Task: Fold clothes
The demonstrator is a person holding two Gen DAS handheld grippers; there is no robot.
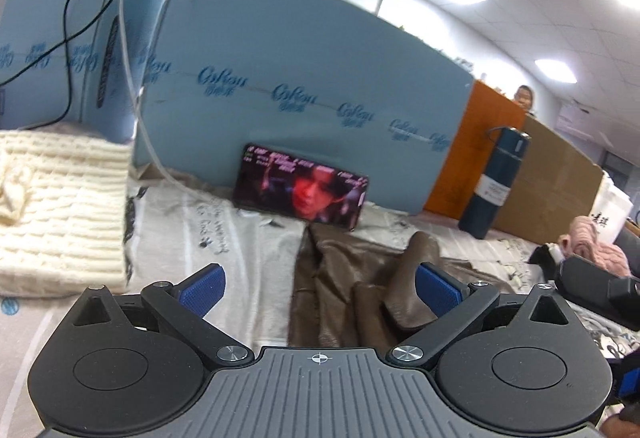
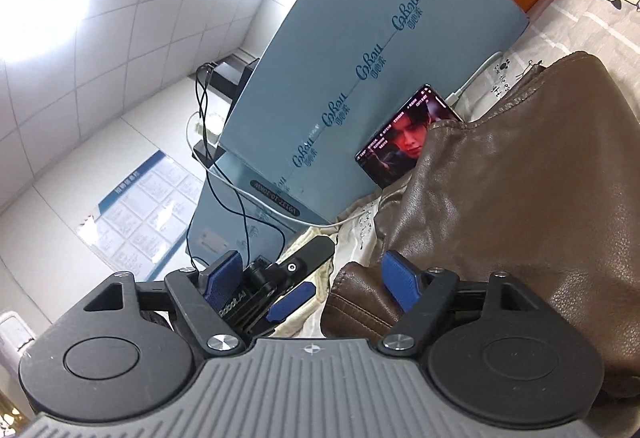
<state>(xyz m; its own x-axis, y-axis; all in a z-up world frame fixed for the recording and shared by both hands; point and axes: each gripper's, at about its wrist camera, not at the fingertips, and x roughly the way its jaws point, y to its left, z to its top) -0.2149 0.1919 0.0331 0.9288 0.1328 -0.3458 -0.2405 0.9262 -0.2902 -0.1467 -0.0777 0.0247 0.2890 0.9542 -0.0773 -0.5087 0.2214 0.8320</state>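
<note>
- Brown leather-look jacket (image 1: 360,278) lies crumpled, running near-to-far, just ahead of left gripper (image 1: 316,288), jaws wide, empty.
- Right gripper (image 2: 312,284) wide, empty; jacket fold touching its right pad.

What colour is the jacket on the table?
Brown, with a leather-like sheen; the jacket shows best in the right wrist view.
</note>
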